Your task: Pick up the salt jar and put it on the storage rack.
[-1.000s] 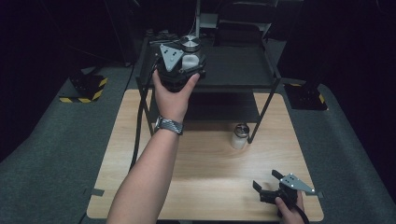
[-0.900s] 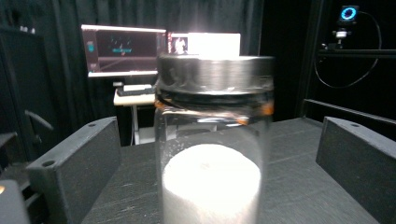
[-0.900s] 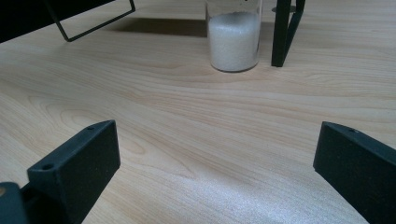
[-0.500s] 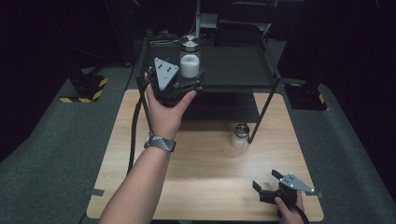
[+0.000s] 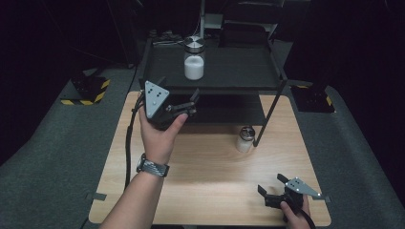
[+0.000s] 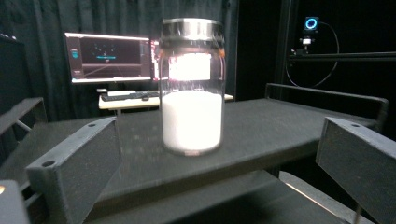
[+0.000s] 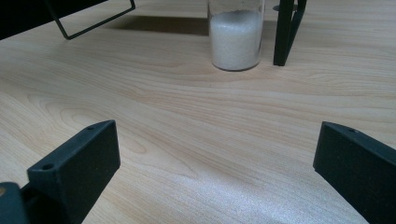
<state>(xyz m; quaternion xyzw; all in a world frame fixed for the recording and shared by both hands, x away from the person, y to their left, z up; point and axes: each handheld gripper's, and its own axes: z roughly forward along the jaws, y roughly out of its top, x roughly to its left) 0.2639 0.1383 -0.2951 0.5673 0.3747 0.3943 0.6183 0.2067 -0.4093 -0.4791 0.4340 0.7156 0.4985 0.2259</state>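
A glass jar (image 5: 194, 59) (image 6: 191, 88) with a metal lid, about half full of white powder, stands upright on the top shelf of a black rack (image 5: 239, 78). My left gripper (image 5: 177, 91) (image 6: 219, 135) is open and held in front of the shelf's front edge, with the jar farther back between its jaws' lines and untouched. A smaller jar (image 5: 246, 139) (image 7: 236, 35) of white powder stands on the wooden table (image 5: 210, 191) beside the rack's right front leg. My right gripper (image 5: 271, 184) (image 7: 217, 140) rests open near the table's front right corner, holding nothing.
The rack's slanted leg (image 5: 267, 117) (image 7: 285, 32) stands right next to the small jar. A lower shelf (image 5: 229, 112) lies under the top one. A monitor (image 6: 109, 58) and a keyboard sit behind the rack. A yellow-black striped block (image 5: 88, 90) lies on the floor at left.
My left gripper has come off the jar on the top shelf and drawn back toward the person and lower. The jar stays standing. The right gripper has not moved.
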